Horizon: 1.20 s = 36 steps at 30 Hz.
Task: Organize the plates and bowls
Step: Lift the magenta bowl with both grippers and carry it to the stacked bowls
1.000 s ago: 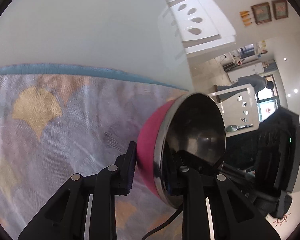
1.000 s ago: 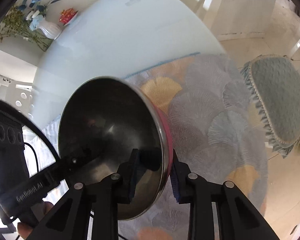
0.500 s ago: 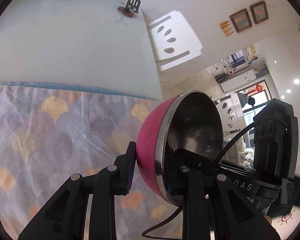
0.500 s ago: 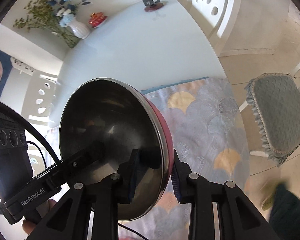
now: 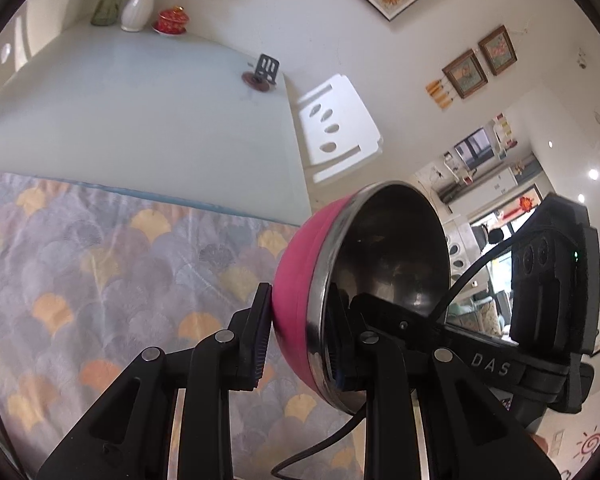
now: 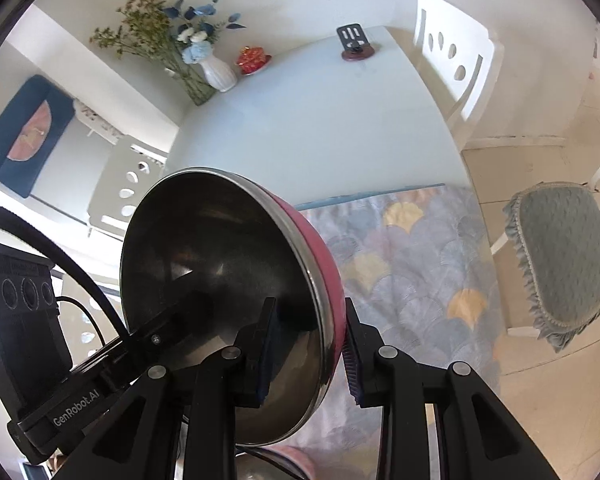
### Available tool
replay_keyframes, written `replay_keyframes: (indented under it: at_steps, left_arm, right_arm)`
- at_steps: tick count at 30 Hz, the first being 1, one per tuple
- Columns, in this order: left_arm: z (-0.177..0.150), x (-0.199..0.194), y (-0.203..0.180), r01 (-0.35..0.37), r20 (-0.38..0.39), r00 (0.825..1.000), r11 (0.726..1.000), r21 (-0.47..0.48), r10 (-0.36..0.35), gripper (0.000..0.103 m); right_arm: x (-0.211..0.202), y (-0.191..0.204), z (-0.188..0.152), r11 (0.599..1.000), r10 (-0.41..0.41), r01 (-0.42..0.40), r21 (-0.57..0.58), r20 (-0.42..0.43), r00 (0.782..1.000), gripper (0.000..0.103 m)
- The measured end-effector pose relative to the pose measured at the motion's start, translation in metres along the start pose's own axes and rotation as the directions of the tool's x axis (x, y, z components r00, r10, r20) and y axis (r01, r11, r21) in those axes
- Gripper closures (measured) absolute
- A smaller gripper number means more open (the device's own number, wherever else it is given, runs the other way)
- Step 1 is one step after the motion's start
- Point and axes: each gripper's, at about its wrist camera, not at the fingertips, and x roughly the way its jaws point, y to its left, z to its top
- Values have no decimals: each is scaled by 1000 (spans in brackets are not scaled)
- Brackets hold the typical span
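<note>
A bowl with a pink outside and steel inside (image 5: 300, 264) is held up in the air above the table by both grippers. My left gripper (image 5: 300, 338) is shut on its rim, one finger outside, one inside. My right gripper (image 6: 310, 350) is shut on the opposite rim of the same bowl (image 6: 220, 264). Each view shows the other gripper reaching into the bowl. Another pink bowl (image 6: 296, 462) peeks in at the bottom of the right wrist view, mostly hidden.
A patterned cloth mat (image 5: 80, 280) covers the near part of the pale table (image 5: 140, 120). A vase of flowers (image 6: 216, 72), a red dish (image 6: 254, 60) and a black stand (image 6: 354, 42) sit at the far end. White chairs (image 6: 456, 60) and a cushioned stool (image 6: 560, 252) stand around.
Both grippers have lifted the bowl higher and tilted up; the table has dropped away and more of the far wall and room shows.
</note>
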Motion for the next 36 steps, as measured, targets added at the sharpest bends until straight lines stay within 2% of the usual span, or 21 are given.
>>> replay_keyframes:
  at_steps: [6,15,21,24,29,33,36]
  left_arm:
    - [-13,-14,-6,18,7,1000,1000,3,-18,82]
    - [-48,-18,-23,33,-31,999,999,34,-32,82]
    - [-84,-26,-35,16,-38,999,995,99,-13,82]
    - [-103,-27,-35,12,-49,999,993,121,-6,82]
    - [-128,-34,-32,-9,-20,1000,992,126,11,82]
    - [-151,-47,-23,-67,-21,997,988,143,70,82]
    - [-172,-59,-8,-92,-35,995,989,115,97,82]
  right_arm:
    - [-13,8,-22,1000,-9,9,-22,-6,1000,73]
    - [-29,-11,-79,994,-5,5,108,-3,1000,73]
    - [-37,-21,-117,985,18,-14,172,-19,1000,73]
    - [-40,-18,-131,991,-19,23,134,-26,999,73]
    - [-37,-11,-155,996,-61,65,65,-67,996,72]
    - [-28,-6,-176,999,-39,42,24,-108,993,72]
    - [-16,2,-194,1000,-17,15,-13,-168,986,72]
